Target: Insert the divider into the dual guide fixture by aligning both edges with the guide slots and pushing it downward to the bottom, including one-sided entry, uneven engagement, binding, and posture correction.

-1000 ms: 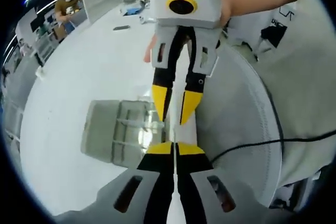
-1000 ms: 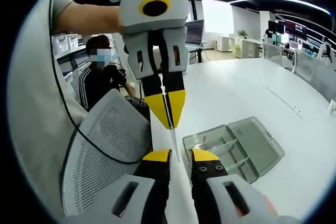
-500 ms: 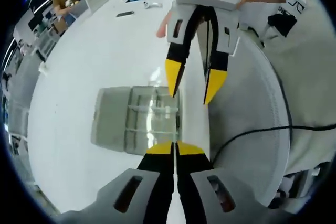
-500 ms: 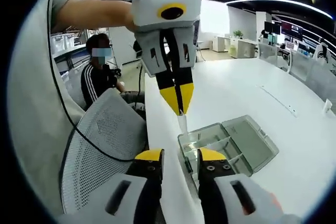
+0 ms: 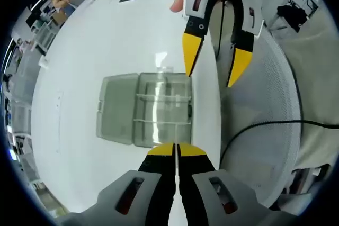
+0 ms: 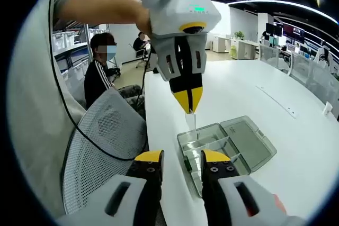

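Box (image 5: 145, 109): clear plastic, lid folded flat to left, tray with guide slots at right, just beside desk (image 5: 90, 51) near edge. Light; may slide under push.
Divider (image 6: 190, 121): thin clear strip, stiff but likely brittle, slippery. Hangs above tray, not yet in slots. Best held at top edge.
Left gripper (image 6: 188, 108): fingers clenched on divider top.
Right gripper (image 5: 216, 67): fingers spread, empty, above desk edge.
Room: open desk beyond box; mesh chair (image 6: 100, 152) near desk edge.
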The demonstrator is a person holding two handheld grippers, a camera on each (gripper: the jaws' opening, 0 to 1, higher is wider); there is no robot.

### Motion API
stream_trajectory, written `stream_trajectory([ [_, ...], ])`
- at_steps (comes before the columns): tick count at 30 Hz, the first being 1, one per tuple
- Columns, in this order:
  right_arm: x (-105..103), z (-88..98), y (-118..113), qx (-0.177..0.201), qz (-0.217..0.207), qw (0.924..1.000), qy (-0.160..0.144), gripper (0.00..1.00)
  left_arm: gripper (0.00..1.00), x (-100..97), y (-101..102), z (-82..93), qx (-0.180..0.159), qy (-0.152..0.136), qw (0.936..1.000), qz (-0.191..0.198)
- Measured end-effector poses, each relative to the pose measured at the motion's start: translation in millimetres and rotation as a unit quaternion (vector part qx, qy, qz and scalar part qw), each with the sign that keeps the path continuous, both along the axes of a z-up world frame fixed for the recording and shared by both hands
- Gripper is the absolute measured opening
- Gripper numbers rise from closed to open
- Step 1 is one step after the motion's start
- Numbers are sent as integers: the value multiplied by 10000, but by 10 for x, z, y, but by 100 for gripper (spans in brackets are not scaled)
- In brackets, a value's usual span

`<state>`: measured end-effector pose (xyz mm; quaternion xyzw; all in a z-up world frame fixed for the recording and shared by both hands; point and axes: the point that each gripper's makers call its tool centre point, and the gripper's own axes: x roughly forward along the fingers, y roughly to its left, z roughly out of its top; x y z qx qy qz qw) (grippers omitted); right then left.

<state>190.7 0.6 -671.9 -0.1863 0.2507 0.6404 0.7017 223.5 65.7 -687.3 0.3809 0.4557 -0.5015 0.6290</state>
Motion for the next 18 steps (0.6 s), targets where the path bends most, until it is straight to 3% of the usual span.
stream_trajectory([
  [18, 38, -36, -44, -121, -78, 9999, -37, 31, 0, 133, 31, -150, 408, -16, 9992, -26],
])
